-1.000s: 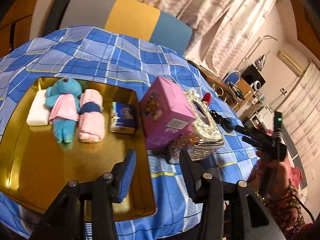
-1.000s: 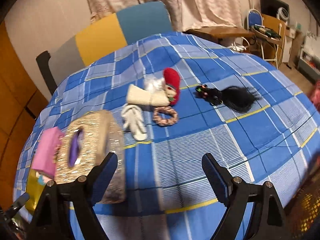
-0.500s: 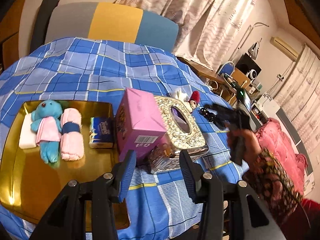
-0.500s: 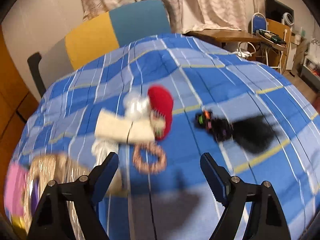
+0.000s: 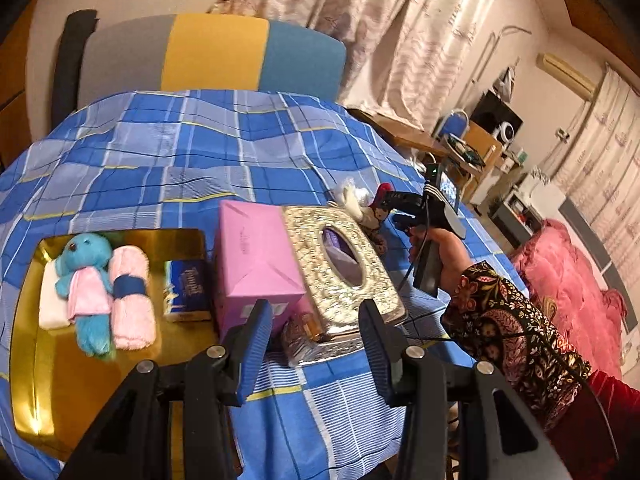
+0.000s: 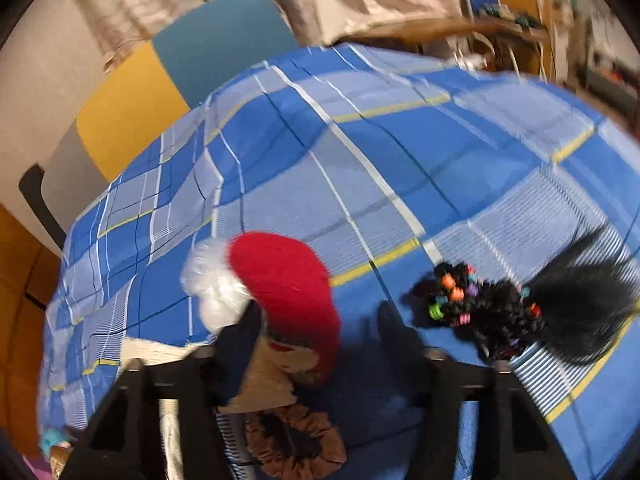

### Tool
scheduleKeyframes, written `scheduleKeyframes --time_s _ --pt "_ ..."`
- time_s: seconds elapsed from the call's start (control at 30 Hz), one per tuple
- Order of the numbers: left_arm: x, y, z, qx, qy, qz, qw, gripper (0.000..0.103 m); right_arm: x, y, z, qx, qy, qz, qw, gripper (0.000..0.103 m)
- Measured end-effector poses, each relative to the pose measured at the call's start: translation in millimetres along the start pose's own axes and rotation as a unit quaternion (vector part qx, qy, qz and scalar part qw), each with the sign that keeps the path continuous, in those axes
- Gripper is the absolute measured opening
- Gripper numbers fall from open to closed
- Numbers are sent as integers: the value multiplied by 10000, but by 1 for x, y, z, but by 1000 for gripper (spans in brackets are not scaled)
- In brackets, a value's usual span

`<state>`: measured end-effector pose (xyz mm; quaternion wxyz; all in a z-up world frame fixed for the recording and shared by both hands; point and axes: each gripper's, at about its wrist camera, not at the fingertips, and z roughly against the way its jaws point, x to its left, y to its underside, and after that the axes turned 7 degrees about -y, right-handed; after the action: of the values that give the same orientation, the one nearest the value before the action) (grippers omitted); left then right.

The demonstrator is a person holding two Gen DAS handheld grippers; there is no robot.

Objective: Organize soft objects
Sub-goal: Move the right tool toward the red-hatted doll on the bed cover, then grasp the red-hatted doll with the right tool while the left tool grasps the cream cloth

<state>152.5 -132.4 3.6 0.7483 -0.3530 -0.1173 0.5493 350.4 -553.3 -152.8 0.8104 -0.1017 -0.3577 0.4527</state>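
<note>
Left wrist view: the left tool [image 5: 312,336] hangs with fingers apart, empty, above the checked table [image 5: 168,152], near a pink box [image 5: 256,256] and silver tissue box [image 5: 344,256]. A gold tray [image 5: 60,380] holds a blue plush [image 5: 84,276] and pink towel roll [image 5: 132,296].

Right wrist view: the right tool [image 6: 320,332] is spread wide around the red-hatted doll [image 6: 288,292]; a brown scrunchie [image 6: 296,440] lies near, a black hairpiece [image 6: 520,312] alongside.

A tricolour chair [image 5: 212,54] backs the table; patterned curtains [image 5: 360,28] behind.
</note>
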Motion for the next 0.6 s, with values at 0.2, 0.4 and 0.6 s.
scheduleKeyframes --time_s 0.2,0.4,0.6 --pt "-35 -24 -12 32 111 -469 9988 45 -20 15 36 -233 -391 -33 9990 17" --pt "-76 -50 -36 324 125 -954 9948 45 -45 47 94 -533 -571 -28 9969 17" --pt "-109 -83 -79 956 184 -1089 9893 45 -75 88 106 -699 -1319 -412 9879 17"
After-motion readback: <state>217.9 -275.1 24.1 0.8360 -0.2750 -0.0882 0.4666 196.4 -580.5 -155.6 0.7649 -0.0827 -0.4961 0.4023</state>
